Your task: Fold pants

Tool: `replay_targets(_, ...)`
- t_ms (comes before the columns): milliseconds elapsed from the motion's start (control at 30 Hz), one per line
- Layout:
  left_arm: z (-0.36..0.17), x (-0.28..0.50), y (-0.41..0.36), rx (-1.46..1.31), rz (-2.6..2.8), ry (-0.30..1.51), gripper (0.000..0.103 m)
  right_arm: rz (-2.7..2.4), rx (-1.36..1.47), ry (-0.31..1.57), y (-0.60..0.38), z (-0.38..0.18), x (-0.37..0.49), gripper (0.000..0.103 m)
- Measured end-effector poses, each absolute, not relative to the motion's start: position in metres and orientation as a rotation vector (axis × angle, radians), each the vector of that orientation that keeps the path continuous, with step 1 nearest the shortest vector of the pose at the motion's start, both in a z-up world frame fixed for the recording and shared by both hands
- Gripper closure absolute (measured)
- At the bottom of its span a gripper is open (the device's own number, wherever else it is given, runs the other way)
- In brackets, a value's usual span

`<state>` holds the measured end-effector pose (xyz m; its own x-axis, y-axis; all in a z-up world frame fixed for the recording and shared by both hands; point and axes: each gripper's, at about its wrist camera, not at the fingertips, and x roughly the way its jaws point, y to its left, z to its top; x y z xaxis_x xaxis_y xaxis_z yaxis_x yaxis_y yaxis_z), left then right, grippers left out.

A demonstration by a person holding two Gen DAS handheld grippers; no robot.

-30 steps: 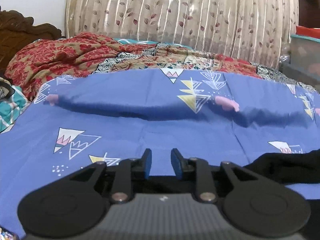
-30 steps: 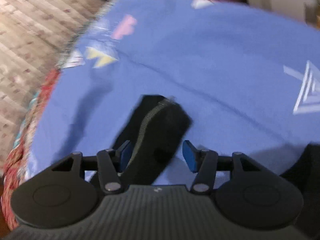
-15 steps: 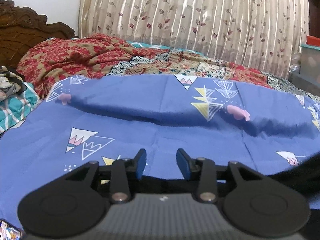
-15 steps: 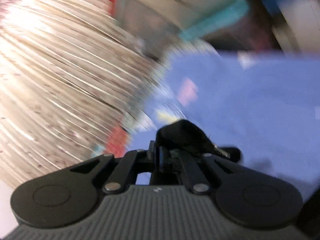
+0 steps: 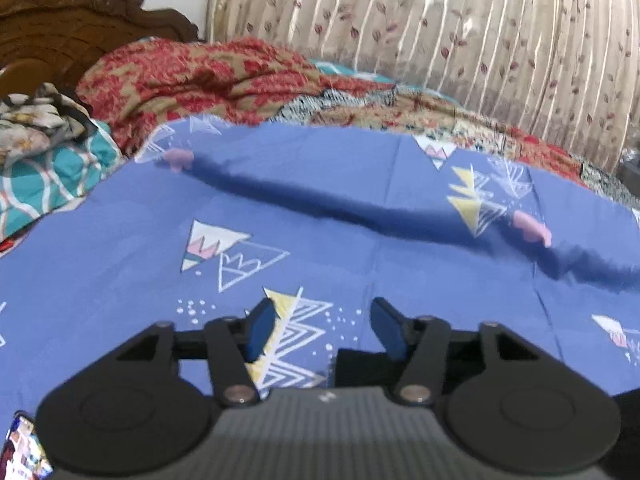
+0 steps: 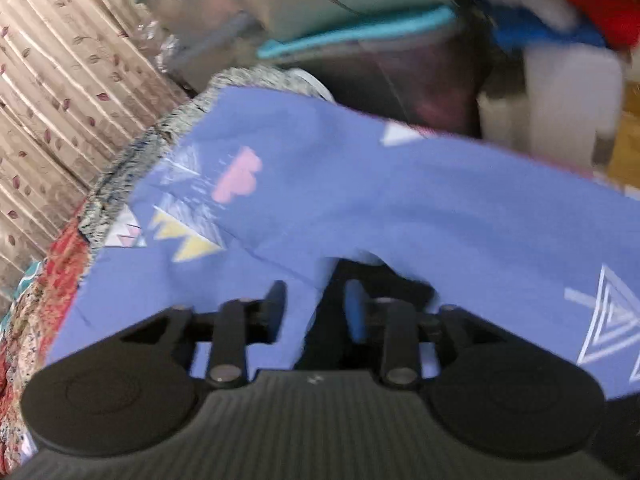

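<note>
The black pants (image 6: 384, 284) lie on the blue patterned bedsheet (image 6: 460, 208). In the blurred right wrist view, my right gripper (image 6: 316, 304) hovers just above the cloth. Its jaws are opening, and a dark fold lies loose between them and past the right finger, with no pad pressing on it. In the left wrist view my left gripper (image 5: 324, 328) is low over the sheet (image 5: 320, 208). Its jaws are also opening, with only printed sheet between them. A black edge of the pants (image 5: 356, 368) shows behind its right finger.
A red floral blanket (image 5: 208, 76) and teal cloth (image 5: 48, 176) are heaped at the far left by a carved wooden headboard (image 5: 80, 20). A leaf-print curtain (image 5: 460, 32) hangs behind the bed. Plastic storage bins (image 6: 360, 40) stand past the bed's end. A phone (image 5: 20, 452) lies at the lower left.
My right gripper shut on the black cloth, swung up with it, then came back down over the sheet with its jaws parted. My left gripper spread wider and slid along the sheet.
</note>
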<state>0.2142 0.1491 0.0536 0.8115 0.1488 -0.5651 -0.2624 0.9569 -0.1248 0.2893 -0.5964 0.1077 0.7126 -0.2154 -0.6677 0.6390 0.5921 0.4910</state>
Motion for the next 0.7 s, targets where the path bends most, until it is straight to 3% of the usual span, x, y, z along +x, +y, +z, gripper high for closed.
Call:
replay_targets(67,0.045,0.226,0.147,-0.207,0.198,0.627,0.02,-0.534,0.774,0.63,-0.596,0.092,0.283,0.061)
replay_targets(233,0.015,0.258,0.133,-0.274,0.063,0.769,0.019,-0.521,0.776,0.635,-0.602,0.094,0.274,0.061)
replay_targets(300,0.006,0.264,0.121,-0.227,0.065,0.792,0.035,-0.483,0.767,0.637,-0.598,0.1,0.282,0.058)
replay_targets(333,0.003,0.265,0.116,-0.199,0.067,0.793,0.054,-0.457,0.757,0.639,-0.591,0.101,0.286,0.056)
replay_targets(367,0.0,0.266,0.113,-0.179,0.065,0.796,0.064,-0.432,0.74,0.643,-0.586,0.104,0.288,0.054)
replay_targets(433,-0.002,0.266,0.11,-0.164,0.08,0.788,0.074,-0.39,0.687,0.661,-0.576,0.106,0.303,0.049)
replay_targets(600,0.031,0.237,0.132,-0.231,0.237,0.603,0.08,-0.37,0.63,0.748,-0.549,0.079,0.344,0.045)
replay_targets(700,0.045,0.218,0.164,-0.338,0.386,0.502,0.08,-0.356,0.596,0.675,-0.544,0.074,0.348,0.045)
